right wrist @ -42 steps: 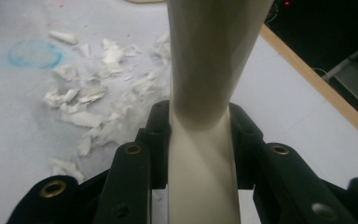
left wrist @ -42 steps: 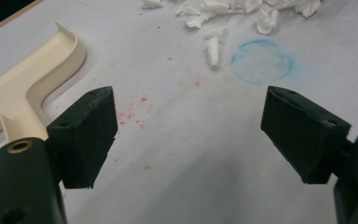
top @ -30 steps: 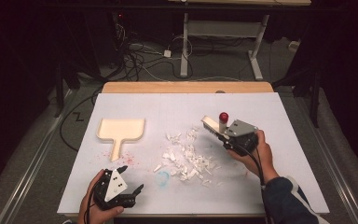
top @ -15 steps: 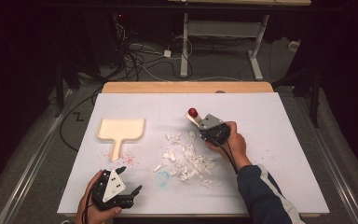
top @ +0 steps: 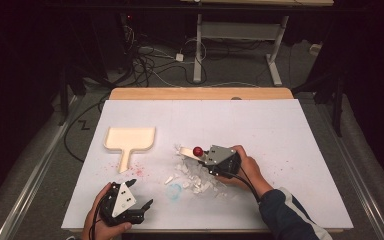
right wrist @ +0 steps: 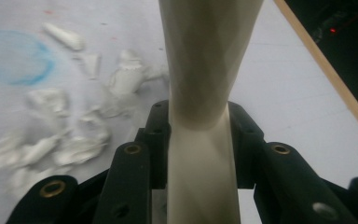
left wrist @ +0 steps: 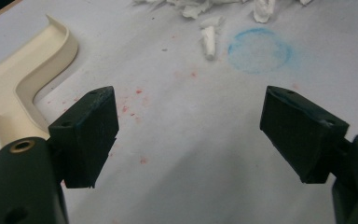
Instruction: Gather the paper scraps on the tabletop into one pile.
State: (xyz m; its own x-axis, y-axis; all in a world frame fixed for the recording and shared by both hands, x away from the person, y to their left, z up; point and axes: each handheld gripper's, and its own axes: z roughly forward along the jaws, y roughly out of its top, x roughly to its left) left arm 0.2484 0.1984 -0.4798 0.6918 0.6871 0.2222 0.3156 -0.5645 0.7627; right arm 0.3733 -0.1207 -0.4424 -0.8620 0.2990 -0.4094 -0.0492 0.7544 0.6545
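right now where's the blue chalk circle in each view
High view: blue circle low centre, on the white table, beside the paper scraps.
Left gripper view: top, right of centre.
Right gripper view: far left, upper.
Shared landmark: the paper scraps bordering it.

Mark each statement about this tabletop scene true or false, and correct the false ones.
1. The right gripper has its jaws shut on a cream brush handle. True.
2. The left gripper holds the dustpan. False: its jaws stand open and empty, and the dustpan lies apart on the table.
3. White paper scraps lie between the two grippers. True.
4. The blue ring mark sits inside the dustpan. False: it is on the white table cover, near the scraps.
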